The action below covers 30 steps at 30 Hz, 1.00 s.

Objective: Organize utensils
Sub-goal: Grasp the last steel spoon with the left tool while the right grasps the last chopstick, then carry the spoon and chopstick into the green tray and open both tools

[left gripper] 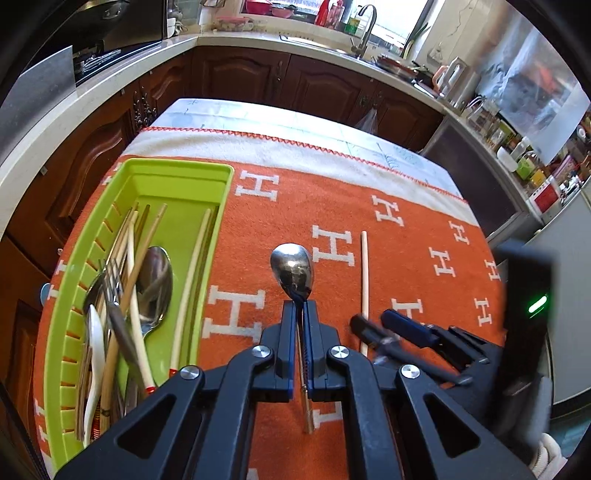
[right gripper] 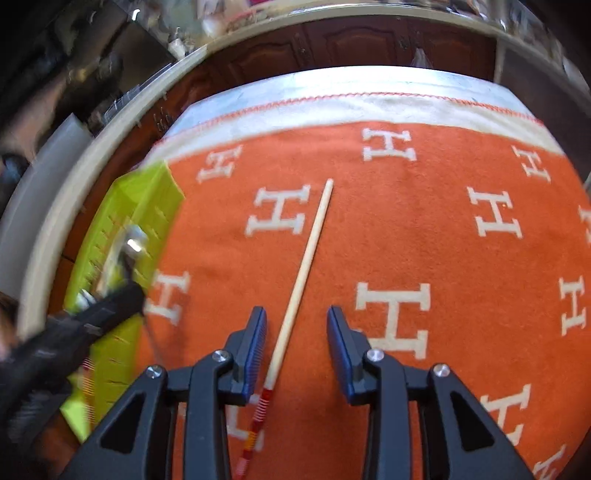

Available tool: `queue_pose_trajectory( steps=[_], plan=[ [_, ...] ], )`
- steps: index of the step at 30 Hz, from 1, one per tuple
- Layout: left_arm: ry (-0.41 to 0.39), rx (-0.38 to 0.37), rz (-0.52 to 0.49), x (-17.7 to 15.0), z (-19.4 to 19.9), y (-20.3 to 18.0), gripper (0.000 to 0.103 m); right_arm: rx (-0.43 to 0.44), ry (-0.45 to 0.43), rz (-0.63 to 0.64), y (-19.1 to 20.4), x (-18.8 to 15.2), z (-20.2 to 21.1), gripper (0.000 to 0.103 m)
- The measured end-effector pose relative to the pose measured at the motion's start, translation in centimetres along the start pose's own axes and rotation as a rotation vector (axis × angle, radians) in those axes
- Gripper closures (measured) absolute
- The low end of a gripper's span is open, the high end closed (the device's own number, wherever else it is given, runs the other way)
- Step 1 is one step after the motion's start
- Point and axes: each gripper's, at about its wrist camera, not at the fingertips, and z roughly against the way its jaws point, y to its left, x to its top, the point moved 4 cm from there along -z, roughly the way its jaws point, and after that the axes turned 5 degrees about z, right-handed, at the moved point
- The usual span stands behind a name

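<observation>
Gripping a polished steel spoon (left gripper: 293, 271) by its neck, the left gripper (left gripper: 300, 314) holds it bowl-forward above the orange cloth (left gripper: 332, 206), just right of the green tray (left gripper: 177, 177). The right gripper (right gripper: 296, 325) stands open astride a pale wooden chopstick (right gripper: 306, 254) with red-banded end, lying on the cloth farther right of the tray.

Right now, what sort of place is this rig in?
A home kitchen, most likely. Dark wood cabinets run under a pale counter, with a sink faucet by the window. The work is on a table under an orange cloth.
</observation>
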Motion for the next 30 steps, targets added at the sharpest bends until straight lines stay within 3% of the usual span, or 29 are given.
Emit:
queue_pose_trajectory(
  steps=[1, 2, 4, 13, 23, 30],
  plan=[
    [-0.004, -0.007, -0.002, 0.0, 0.3, 0.1, 0.102, -0.055, 0.002, 0.053, 0.8, -0.2, -0.2, 0.071],
    [-0.009, -0.013, -0.004, -0.1, 0.5, 0.1, 0.102, -0.115, -0.014, 0.102, 1.5, -0.4, -0.2, 0.09],
    [-0.017, -0.024, -0.009, -0.2, 1.0, 0.0, 0.102, -0.143, -0.017, 0.13, 2.0, -0.7, -0.2, 0.097],
    [-0.079, -0.064, -0.042, -0.7, 3.7, -0.7, 0.103, 0.056, 0.009, 0.045, 1.8, -1.3, 1.0, 0.098],
    [-0.127, -0.078, -0.046, -1.0, 6.6, -0.6, 0.103, 0.121, -0.05, 0.05, 2.4, -1.6, 4.5, 0.098],
    [-0.22, -0.021, -0.084, -0.5, 13.0, 0.3, 0.103, 0.194, -0.103, 0.092, 4.0, -1.0, 8.3, 0.098]
  ],
)
